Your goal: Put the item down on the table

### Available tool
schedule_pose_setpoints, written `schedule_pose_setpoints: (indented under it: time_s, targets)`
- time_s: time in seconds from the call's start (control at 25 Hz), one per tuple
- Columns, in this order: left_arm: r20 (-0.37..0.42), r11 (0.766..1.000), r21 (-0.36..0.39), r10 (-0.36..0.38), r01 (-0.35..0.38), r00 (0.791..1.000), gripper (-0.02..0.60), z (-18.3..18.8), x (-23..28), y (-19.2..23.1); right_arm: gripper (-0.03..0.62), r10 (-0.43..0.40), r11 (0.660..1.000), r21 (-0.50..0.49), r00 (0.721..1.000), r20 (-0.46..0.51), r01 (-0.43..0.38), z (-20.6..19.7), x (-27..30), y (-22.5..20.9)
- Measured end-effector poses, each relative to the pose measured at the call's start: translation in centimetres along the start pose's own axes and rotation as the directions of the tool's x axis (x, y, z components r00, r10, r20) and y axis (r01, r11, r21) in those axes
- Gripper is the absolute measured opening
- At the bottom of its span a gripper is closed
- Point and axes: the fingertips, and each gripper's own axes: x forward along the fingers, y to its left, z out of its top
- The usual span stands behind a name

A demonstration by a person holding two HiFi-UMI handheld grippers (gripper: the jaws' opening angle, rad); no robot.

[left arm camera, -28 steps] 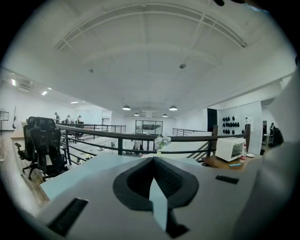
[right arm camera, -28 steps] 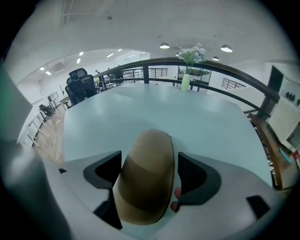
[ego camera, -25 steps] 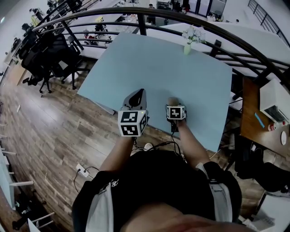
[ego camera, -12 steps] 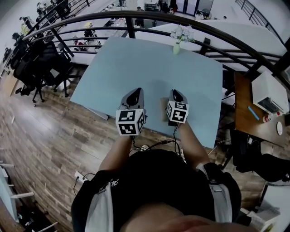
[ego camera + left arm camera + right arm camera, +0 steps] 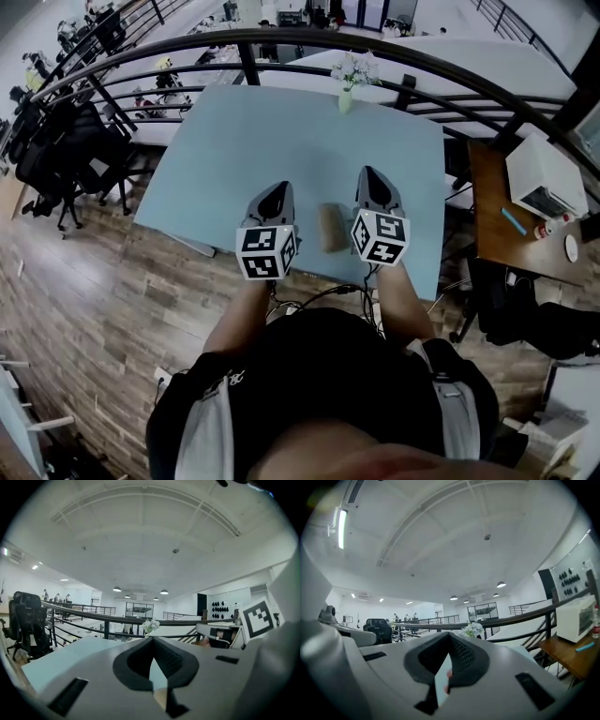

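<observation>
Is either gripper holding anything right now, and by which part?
Nothing is held. The left gripper is shut empty, the right gripper has just closed on nothing, and the tan item lies free on the table between them.

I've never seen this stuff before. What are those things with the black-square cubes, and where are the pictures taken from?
A person holds two grey pinching tools: the left gripper and the right gripper; the cubes are part of them. One picture comes from a camera on the person's head, the others from cameras on each gripper. On the light blue table lies a small tan oblong item, with a vase of white flowers at the far edge. Nothing is held: both grippers are shut; the right one's jaws have just been closing.
</observation>
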Motion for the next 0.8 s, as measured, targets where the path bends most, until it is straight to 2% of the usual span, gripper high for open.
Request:
schedule_pose_setpoints:
  time_s: [0.36, 0.8]
  targets:
    - [0.002, 0.999, 0.016, -0.033, 0.033, 0.999, 0.008, 0.4, 0.8, -1.2, 0.000, -0.016, 1.000, 0.009, 0.996, 0.091, 0.015, 4.0, -2.9, -0.7]
    - [0.002, 0.998, 0.031, -0.049, 0.049, 0.999, 0.008, 0.5, 1.2, -1.4, 0.000, -0.010, 1.000, 0.016, 0.996, 0.093, 0.008, 3.9, -2.7, -0.3]
